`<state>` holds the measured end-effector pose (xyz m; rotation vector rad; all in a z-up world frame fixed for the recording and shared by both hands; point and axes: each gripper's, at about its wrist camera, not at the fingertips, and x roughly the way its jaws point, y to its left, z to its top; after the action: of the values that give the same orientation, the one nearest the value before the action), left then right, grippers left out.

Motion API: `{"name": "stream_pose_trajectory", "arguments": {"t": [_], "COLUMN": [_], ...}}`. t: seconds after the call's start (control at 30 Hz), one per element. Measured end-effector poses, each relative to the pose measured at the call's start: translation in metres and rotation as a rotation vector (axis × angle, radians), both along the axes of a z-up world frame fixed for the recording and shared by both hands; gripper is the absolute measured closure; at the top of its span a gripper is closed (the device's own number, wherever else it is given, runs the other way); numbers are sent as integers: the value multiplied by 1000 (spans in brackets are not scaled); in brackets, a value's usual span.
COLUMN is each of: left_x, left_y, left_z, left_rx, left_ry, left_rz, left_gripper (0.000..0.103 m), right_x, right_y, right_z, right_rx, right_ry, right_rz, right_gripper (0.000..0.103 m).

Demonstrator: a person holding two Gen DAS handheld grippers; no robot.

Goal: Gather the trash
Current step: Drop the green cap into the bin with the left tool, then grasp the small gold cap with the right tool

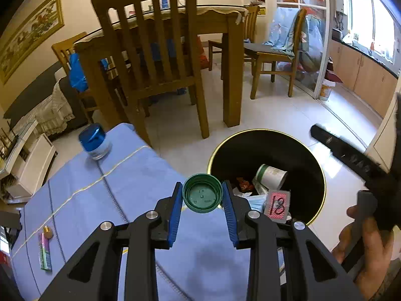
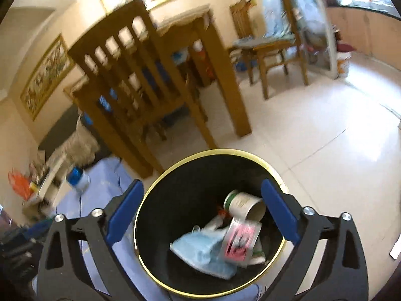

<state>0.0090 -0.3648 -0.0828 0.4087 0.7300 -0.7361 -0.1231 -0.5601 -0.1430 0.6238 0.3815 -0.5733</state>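
- Left gripper (image 1: 202, 197) clamped on green bottle cap (image 1: 202, 192), open side facing the camera, pinched between both blue pads (image 1: 175, 213); cap sits at the table edge, just short of the bin rim, not yet over the opening as far as I can tell.
- Right gripper (image 2: 201, 210) spread wide, nothing in it, hovering above the black bin (image 2: 160, 193); view is motion-blurred.
- Already in the bin: paper cup (image 2: 246, 204), light blue face mask (image 2: 203, 253), pink-labelled pack (image 2: 239, 242), some red wrapper bits I can't identify.
- Left to collect on the blue tablecloth (image 1: 140, 175): small tube or lighter-like item (image 1: 45, 250) near the left corner, with a small gold-coloured thing just beside its end.
- Blue-lidded jar (image 1: 94, 141) at the far table edge; can't say if it counts as trash.
- My guess: past halfway, cap drop comes next, then one or two pieces.
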Motion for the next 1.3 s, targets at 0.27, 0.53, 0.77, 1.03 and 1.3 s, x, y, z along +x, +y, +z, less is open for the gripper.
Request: {"name": "stream_pose_trajectory", "arguments": {"t": [0.27, 0.53, 0.77, 1.03, 1.3], "left_x": [0, 4, 6, -9, 13], "left_y": [-51, -69, -38, 73, 250], "left_z": [-12, -2, 1, 4, -7], "left_rx": [59, 45, 10, 0, 38], "left_ry": [-11, -69, -29, -94, -166], "left_rz": [-66, -88, -78, 48, 455], "left_gripper": [73, 40, 36, 10, 7], "right_x": [-45, -51, -49, -14, 77], "right_y": [-38, -50, -46, -3, 132], "right_z": [-14, -21, -22, 9, 54], "right_rx": [126, 152, 165, -23, -243], "right_ry": [-107, -100, -83, -9, 72], "right_rz": [-201, -207, -195, -58, 388], "right_gripper": [5, 5, 5, 5, 5]}}
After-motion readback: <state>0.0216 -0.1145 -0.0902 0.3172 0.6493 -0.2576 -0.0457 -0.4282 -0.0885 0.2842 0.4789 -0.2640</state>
